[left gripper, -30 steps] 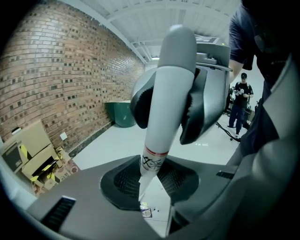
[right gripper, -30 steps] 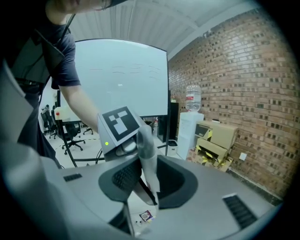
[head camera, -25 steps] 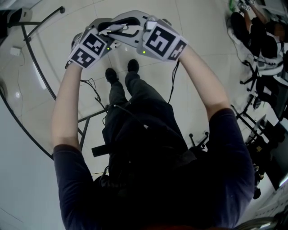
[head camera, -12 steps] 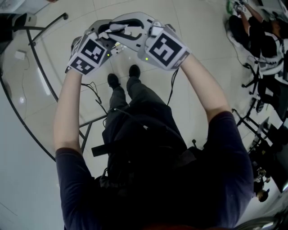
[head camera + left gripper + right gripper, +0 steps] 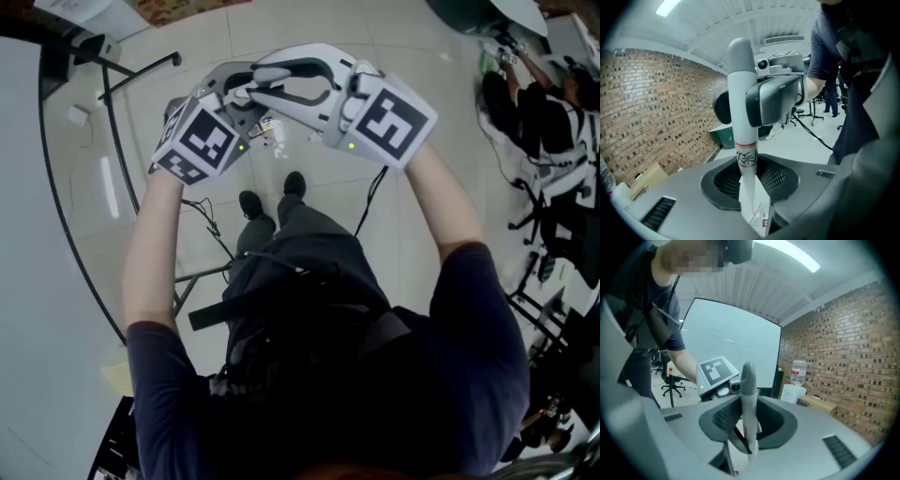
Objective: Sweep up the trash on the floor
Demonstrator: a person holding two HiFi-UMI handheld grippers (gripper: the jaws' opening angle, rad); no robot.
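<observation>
In the head view we hold the left tongs point(image 5: 246, 101) and right tongs point(image 5: 286, 82) close together, high above our shoes point(image 5: 294, 184) and the tiled floor point(image 5: 309, 23). In the left gripper view the tongs point(image 5: 750, 187), which have just been narrowing, clamp a white handle point(image 5: 742, 93) with a red-banded label. In the right gripper view the tongs point(image 5: 745, 427) grip a grey-topped handle point(image 5: 749, 385), which stands between the jaws.
</observation>
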